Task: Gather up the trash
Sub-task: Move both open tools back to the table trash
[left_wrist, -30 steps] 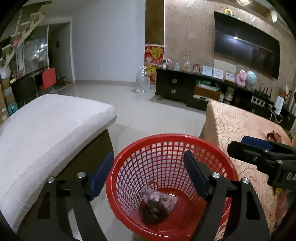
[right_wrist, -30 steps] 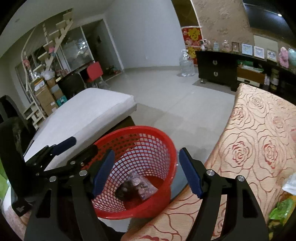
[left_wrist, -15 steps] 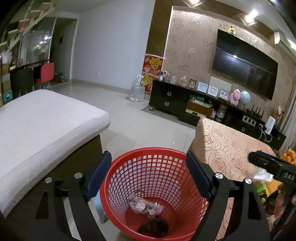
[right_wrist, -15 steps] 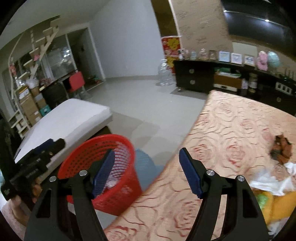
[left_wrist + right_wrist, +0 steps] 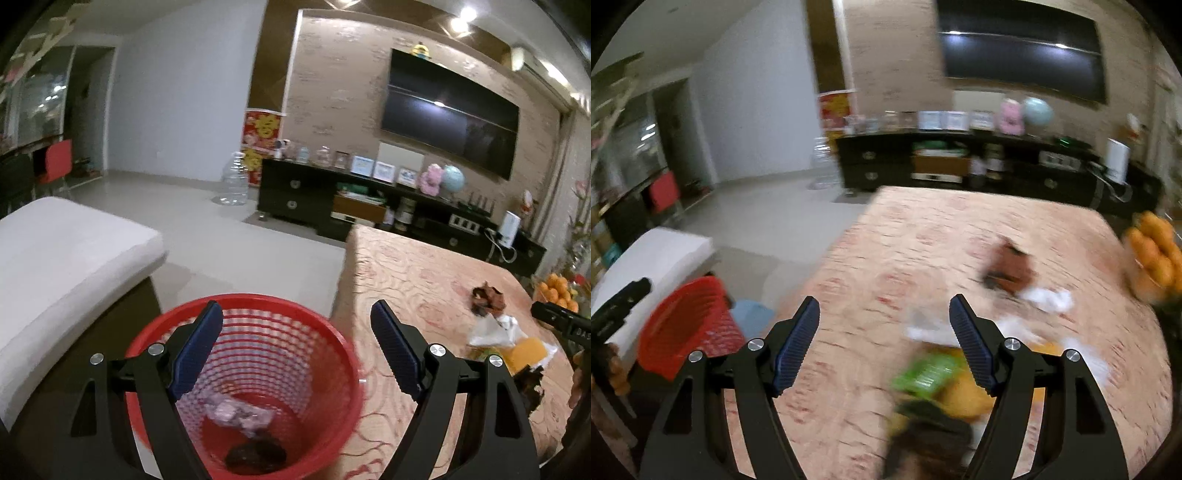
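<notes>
Two grippers, both with their jaws spread and nothing between the pads. The left gripper (image 5: 295, 350) hangs over the red basket (image 5: 332, 332), which stands on the floor hard against the edge of the table (image 5: 424, 266) — a sensible spot, since rubbish lifted from the cloth has only a short way to travel before it can be dropped in. The basket already holds two pieces: a pale, crinkled wrapper (image 5: 236, 411) and a dark lump (image 5: 256, 456) at the bottom.

The right gripper (image 5: 884, 339) points down over the table's rose-patterned cloth toward the litter left there, its jaws apart, probably in readiness to take the next piece. That litter lies in a loose cluster near the table's near right side: a green packet (image 5: 927, 373) closest to the pads, something yellow-orange (image 5: 964, 397) under it, white crumpled paper (image 5: 1049, 299) beyond, and a brown crumpled scrap (image 5: 1010, 267) farther out. The right view is smeared by motion, so finer detail is lost. A heap of oranges (image 5: 1156, 251) sits at the far right edge — likely not trash.
</notes>
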Action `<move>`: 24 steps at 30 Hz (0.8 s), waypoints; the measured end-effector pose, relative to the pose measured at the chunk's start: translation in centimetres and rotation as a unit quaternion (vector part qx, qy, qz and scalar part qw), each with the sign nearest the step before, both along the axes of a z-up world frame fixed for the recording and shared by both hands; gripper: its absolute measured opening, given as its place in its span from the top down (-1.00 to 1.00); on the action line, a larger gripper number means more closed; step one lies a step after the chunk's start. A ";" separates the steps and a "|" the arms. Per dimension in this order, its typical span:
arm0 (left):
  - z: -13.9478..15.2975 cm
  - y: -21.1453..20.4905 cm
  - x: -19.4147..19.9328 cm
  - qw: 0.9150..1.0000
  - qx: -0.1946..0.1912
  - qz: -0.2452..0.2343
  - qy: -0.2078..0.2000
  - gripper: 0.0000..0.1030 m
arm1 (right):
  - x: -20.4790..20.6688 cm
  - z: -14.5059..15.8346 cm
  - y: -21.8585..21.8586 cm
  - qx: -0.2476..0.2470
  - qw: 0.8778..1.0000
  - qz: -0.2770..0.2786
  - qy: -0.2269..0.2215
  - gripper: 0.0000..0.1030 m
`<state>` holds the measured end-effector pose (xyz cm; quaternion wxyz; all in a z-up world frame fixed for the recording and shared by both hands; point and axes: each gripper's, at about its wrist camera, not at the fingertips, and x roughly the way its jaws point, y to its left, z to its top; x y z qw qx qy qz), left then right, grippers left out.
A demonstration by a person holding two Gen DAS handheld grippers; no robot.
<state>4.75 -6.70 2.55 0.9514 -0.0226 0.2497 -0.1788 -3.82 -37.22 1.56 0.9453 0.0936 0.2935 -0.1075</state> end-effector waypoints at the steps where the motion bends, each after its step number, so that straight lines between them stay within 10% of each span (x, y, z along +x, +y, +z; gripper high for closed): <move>1: 0.0 -0.8 -0.2 1.000 0.003 -0.009 -0.001 -0.54 | -0.7 -0.3 -0.9 0.004 1.000 -0.015 0.003 -0.37; 24: -4.4 -15.9 -5.6 0.976 0.077 -0.204 0.024 -0.54 | -8.3 -4.8 -10.9 0.065 0.987 -0.143 0.025 -0.39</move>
